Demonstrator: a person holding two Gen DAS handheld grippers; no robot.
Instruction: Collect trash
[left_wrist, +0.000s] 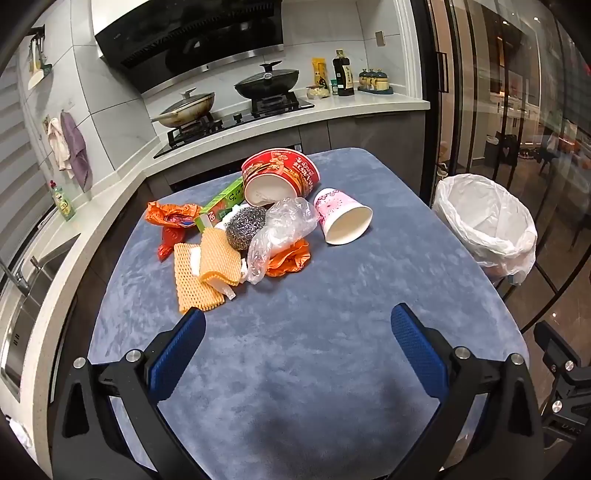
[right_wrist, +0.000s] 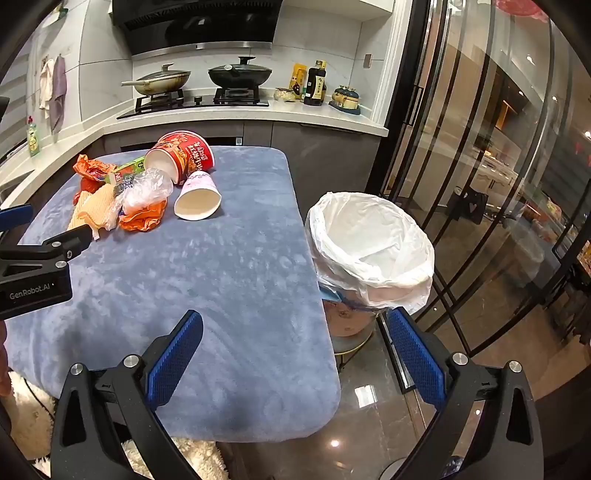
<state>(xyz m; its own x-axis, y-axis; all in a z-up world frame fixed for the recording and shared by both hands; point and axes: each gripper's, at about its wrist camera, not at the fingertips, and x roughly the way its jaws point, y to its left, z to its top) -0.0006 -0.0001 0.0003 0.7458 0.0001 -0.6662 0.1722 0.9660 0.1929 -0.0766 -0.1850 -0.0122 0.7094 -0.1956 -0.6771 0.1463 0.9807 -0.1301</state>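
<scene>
A pile of trash lies at the far side of the blue-covered table (left_wrist: 314, 350): a red noodle bowl (left_wrist: 280, 175) on its side, a pink paper cup (left_wrist: 341, 218) on its side, a clear plastic bag (left_wrist: 280, 229), orange wrappers (left_wrist: 173, 221), orange foam nets (left_wrist: 207, 269), a steel scourer (left_wrist: 245, 227) and a green box (left_wrist: 221, 203). My left gripper (left_wrist: 297, 321) is open and empty, short of the pile. My right gripper (right_wrist: 295, 325) is open and empty over the table's right edge, near the white-lined bin (right_wrist: 369, 243). The cup (right_wrist: 197, 197) and bowl (right_wrist: 183, 155) also show in the right wrist view.
The bin (left_wrist: 487, 221) stands on a stool off the table's right side. A kitchen counter with a stove and two pans (left_wrist: 229, 92) runs behind the table. A sink (left_wrist: 22, 295) is at the left. Glass doors (right_wrist: 480, 147) stand at the right.
</scene>
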